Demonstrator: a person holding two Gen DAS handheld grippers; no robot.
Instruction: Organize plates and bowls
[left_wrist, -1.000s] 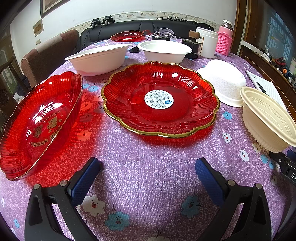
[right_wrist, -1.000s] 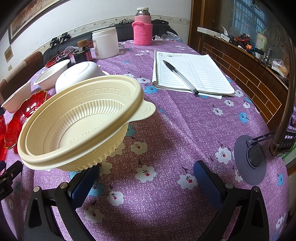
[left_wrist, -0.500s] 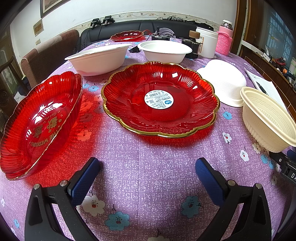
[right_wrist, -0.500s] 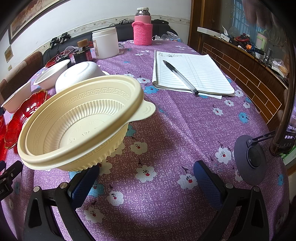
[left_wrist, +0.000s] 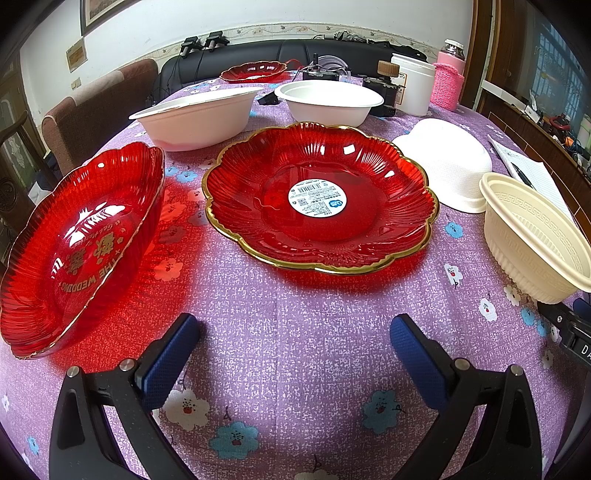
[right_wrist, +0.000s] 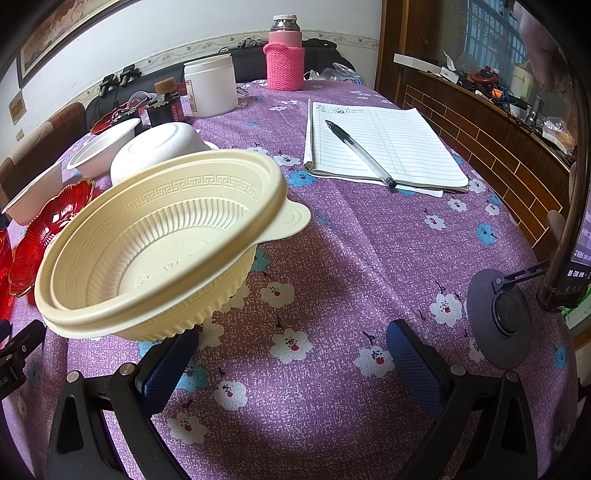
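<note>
- Both sets of blue-padded fingers are spread wide, nothing pinched: left gripper (left_wrist: 295, 354), right gripper (right_wrist: 291, 362).
- Cream ribbed plastic bowl (right_wrist: 159, 251) sits near-left of the right gripper, hiding most of an upturned white foam bowl (right_wrist: 155, 151).
- Count: three red scalloped glass plates, closest one (left_wrist: 319, 197) centre; two upright white bowls far.

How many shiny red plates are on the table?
3. One red plate with a sticker lies in the middle, a second red plate sits to its left, and a third red plate sits at the far end. More may be out of view.
</note>
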